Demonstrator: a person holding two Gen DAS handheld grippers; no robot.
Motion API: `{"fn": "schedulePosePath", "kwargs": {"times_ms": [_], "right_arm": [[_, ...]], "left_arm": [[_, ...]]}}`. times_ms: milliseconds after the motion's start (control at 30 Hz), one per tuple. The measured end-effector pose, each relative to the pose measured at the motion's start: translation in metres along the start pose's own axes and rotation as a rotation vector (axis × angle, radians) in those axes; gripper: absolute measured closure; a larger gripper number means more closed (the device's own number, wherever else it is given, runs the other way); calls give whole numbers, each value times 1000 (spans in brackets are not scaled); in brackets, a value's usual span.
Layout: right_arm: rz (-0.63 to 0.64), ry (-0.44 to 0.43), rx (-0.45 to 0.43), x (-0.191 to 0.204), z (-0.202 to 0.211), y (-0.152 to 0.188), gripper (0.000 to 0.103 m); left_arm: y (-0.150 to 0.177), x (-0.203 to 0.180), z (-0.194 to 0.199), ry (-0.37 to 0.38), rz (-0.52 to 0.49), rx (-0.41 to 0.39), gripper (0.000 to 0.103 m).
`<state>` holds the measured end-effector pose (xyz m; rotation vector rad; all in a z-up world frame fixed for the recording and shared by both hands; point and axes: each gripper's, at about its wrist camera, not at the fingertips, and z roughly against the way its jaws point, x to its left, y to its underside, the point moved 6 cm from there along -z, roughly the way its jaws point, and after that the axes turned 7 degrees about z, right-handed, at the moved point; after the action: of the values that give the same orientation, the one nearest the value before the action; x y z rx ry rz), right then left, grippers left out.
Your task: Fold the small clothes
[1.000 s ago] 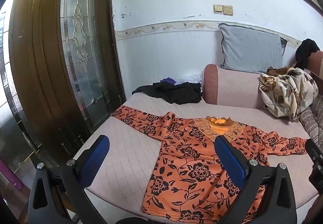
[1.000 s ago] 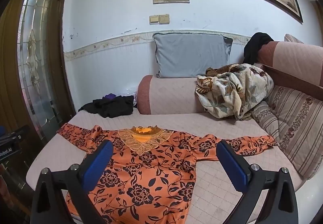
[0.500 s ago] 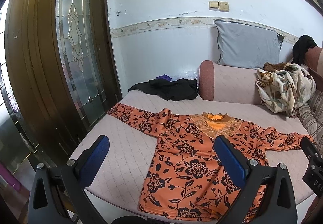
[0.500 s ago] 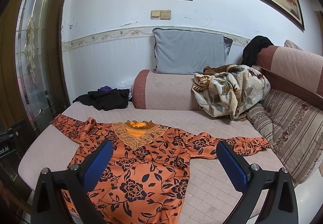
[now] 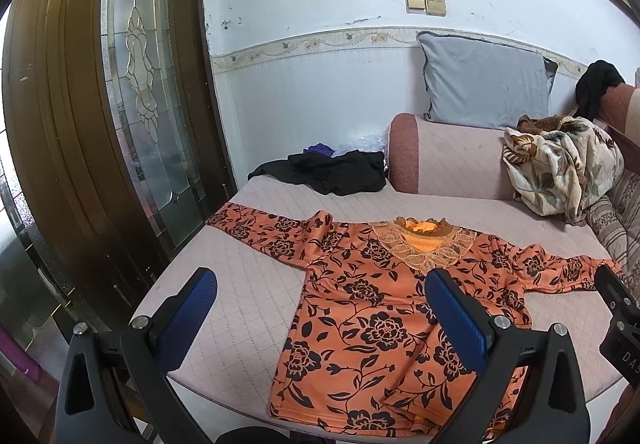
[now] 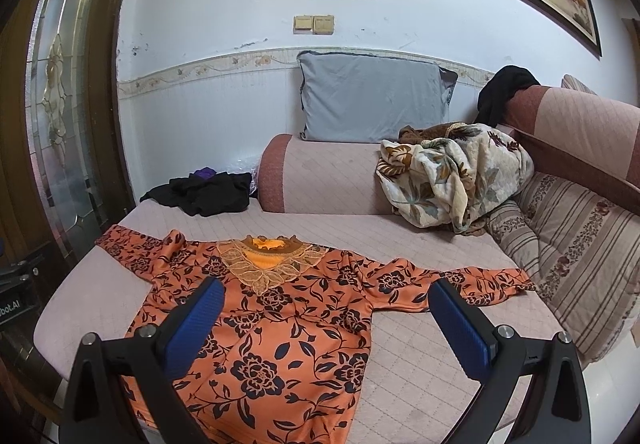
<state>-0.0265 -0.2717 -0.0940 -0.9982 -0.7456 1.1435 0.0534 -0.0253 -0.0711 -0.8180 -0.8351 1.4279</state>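
Jaws of both the left gripper (image 5: 320,312) and the right gripper (image 6: 326,314) are spread wide and pinch nothing, held above the near edge of the sofa seat (image 6: 420,232). On it the orange floral blouse (image 6: 280,324) lies flat, front up, with both sleeves stretched out, probably so that each sleeve can be folded inward first.

The orange blouse (image 5: 384,308) looks like soft matt knit cloth with a lace collar, the sofa seat (image 6: 420,244) has a quilted matt cover, the door (image 5: 72,115) is glossy dark wood with patterned glass, and both claws carry textured blue pads (image 6: 460,324) on matt black plastic.
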Motion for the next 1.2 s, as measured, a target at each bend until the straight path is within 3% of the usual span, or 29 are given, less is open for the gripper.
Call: {"fn": "schedulePosePath", "kwargs": {"times_ms": [233, 333, 533, 667, 833, 967, 1200], "right_arm": [[39, 29, -5, -1, -9, 3, 0], [43, 34, 23, -3, -18, 7, 0], [-17, 39, 109, -30, -52, 21, 0], [-101, 49, 177, -77, -85, 39, 0], [-281, 59, 306, -170, -125, 80, 0], [-388, 149, 337, -241, -150, 110, 0], [-643, 155, 330, -339, -198, 141, 0]], "left_arm": [[6, -5, -19, 5, -6, 35, 0], [14, -8, -43, 32, 7, 104, 0], [56, -13, -119, -16, 4, 283, 0], [84, -24, -153, -24, -25, 361, 0], [104, -49, -193, -25, -85, 414, 0], [108, -74, -229, -25, -106, 439, 0], [105, -113, -280, -2, -69, 402, 0]]}}
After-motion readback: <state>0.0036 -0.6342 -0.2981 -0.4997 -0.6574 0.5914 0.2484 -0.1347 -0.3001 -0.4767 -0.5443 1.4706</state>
